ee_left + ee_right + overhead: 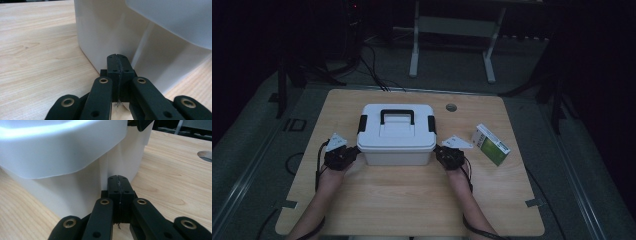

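Storage box: a white plastic storage box [398, 134] with a lid is seen standing upright on the bench, a little behind its middle and nearer its far edge than its near one.
Lid: a black carry handle [397, 116] is laid flat on the lid's top, and a black latch [362, 124] is set at each short end; the lid is seated on the box.
Left tongs: the left tongs [117, 59] are held level at the box's left end, low by its near corner; the two jaws are pressed together with nothing between them, and their tips are placed just at the white wall, though contact cannot be told.
Right tongs: the right tongs [118, 180] are held the same way at the box's right end, under the overhanging lid rim; the jaws are closed on each other and empty, with the tips just at the wall.
Hands: each of the tongs is gripped by a hand whose forearm is brought in from the near edge.
Carton: a small green and white carton [492, 144] is laid flat to the right of the box, well apart from it.
Bench: a light wooden bench [412, 200] with a round cable hole [451, 107] near its far edge is seen under everything.
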